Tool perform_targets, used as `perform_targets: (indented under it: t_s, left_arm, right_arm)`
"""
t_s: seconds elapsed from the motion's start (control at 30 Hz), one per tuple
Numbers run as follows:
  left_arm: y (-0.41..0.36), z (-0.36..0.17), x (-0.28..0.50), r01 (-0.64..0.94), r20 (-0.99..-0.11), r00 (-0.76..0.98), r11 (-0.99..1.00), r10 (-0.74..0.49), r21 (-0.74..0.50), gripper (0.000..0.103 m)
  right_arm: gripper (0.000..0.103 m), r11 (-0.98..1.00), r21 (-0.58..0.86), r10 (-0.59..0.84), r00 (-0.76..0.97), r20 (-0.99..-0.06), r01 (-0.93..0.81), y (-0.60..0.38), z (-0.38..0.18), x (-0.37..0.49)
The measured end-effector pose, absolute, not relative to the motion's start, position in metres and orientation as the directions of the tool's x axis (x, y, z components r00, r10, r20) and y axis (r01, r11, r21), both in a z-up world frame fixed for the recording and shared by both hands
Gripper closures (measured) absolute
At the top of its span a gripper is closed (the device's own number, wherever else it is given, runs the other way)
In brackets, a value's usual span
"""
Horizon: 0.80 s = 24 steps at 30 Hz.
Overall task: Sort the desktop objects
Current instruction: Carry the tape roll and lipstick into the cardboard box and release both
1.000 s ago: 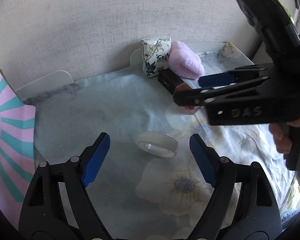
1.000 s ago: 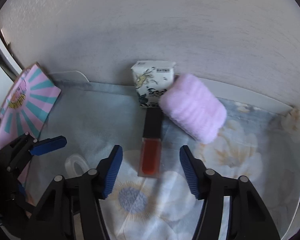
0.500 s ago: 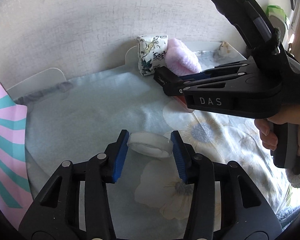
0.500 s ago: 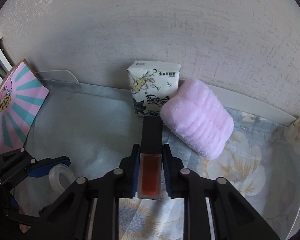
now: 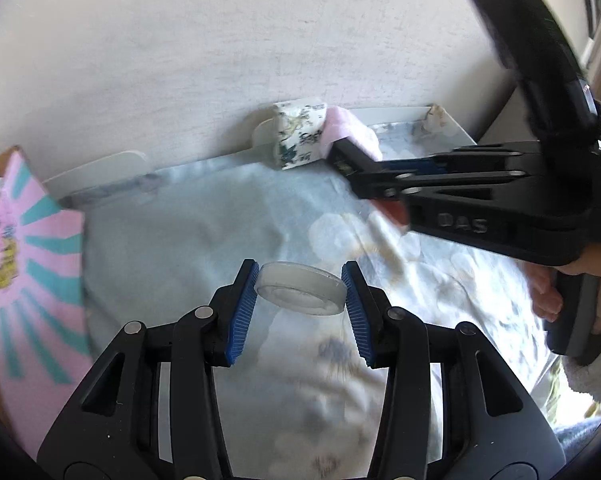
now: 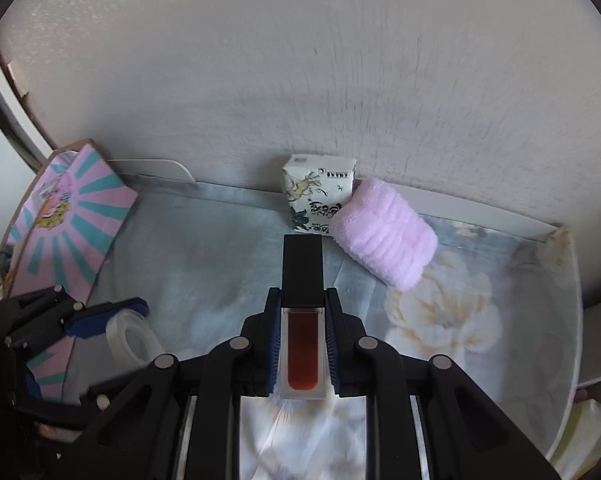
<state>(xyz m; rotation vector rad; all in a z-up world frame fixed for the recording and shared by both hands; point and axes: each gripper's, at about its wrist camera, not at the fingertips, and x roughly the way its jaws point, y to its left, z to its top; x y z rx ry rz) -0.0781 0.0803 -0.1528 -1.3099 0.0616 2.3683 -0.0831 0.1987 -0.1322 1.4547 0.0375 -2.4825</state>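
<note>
Table covered by a soft floral cloth (image 6: pixel 440 320), pale blue, creased. Tape roll (image 5: pixel 300 289): clear plastic ring, glossy. Lip gloss (image 6: pixel 302 320): square clear tube of red liquid with a long matte black cap. By the wall: printed tissue pack (image 6: pixel 318 196), touching a fluffy pink ribbed towel roll (image 6: pixel 386 236). Pink card with teal rays (image 6: pixel 66 224) leans at left.

Left tongs (image 5: pixel 300 300): partly closed, ribbed blue pads clamped on the tape roll's rim. Right tongs (image 6: pixel 302 344): closed tight on the lip gloss, cap pointing forward toward the tissue pack.
</note>
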Motion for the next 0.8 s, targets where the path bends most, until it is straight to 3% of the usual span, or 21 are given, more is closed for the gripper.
perform_targets:
  t_s: [0.13,0.33,0.8]
  left_arm:
    - [0.068,-0.127,-0.070,-0.344,-0.816,-0.453,-0.915,0.359,-0.212,0.063]
    - [0.036,-0.086,-0.058,-0.304,-0.805,-0.497,-0.934,0.323,-0.188,0.063]
    - [-0.071,-0.024,-0.038,-0.175,-0.773,-0.604,-0.978,0.195,-0.109,0.063]
  right_arm:
    - [0.085,-0.965,0.106,-0.212,-0.474,-0.855,0.240,0.199,-0.107,-0.077]
    - [0.085,-0.957,0.090,-0.221,-0.496,-0.840,0.275,0.163,-0.081,-0.079]
    - [0.085,-0.857,0.122,-0.395,-0.487,-0.779,0.500,0.034,-0.025,-0.095]
